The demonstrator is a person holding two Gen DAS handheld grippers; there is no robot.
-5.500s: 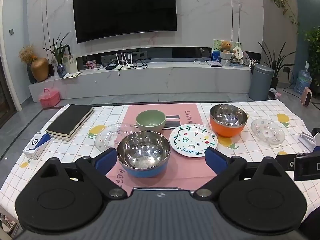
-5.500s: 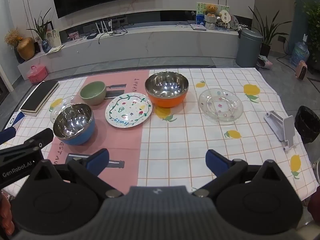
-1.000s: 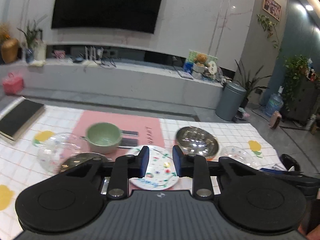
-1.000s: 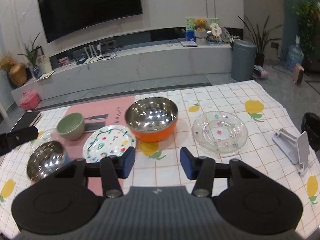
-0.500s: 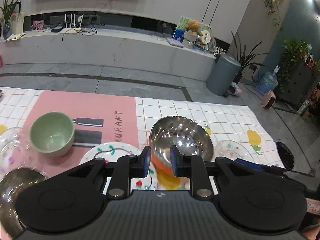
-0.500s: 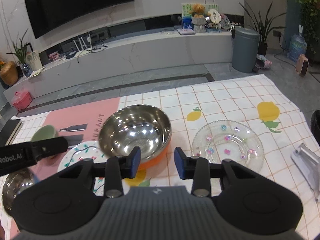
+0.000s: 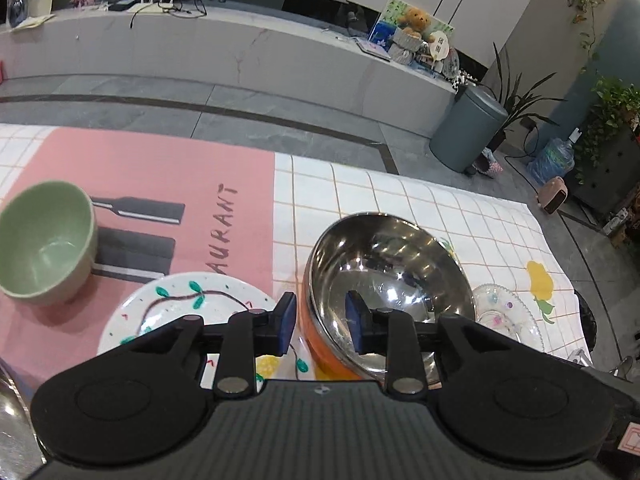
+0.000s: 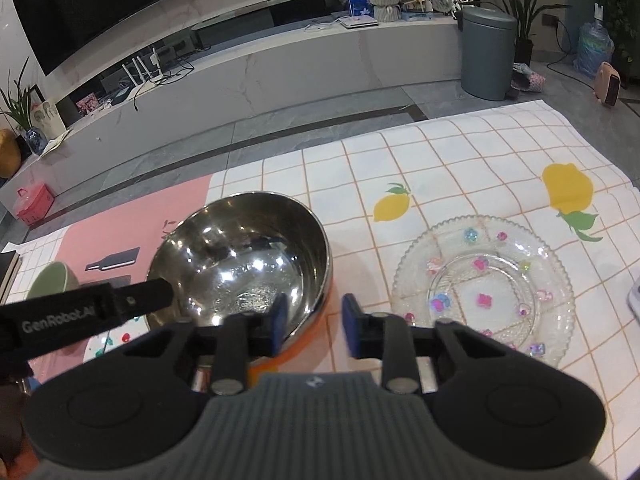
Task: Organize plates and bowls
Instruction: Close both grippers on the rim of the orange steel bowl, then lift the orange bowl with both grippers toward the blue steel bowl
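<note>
Between both grippers' blue pads — orange bowl's point(image 8: 240, 264) rim.

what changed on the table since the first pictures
Both claws narrowed and came down onto the orange steel-lined bowl: left claw straddles its left rim, right claw its right rim, closing, neither gripping yet. Green bowl, painted plate and glass plate stayed put.

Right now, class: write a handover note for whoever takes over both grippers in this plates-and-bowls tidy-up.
Left gripper: jaws opening, astride the orange bowl's rim, not pressing it.
Right gripper: jaws closing across that rim's other side, not yet gripping.
Green bowl, painted plate, glass plate sit separate on the cloth.
Done: nothing stacked. Left: grip, lift, stack.
</note>
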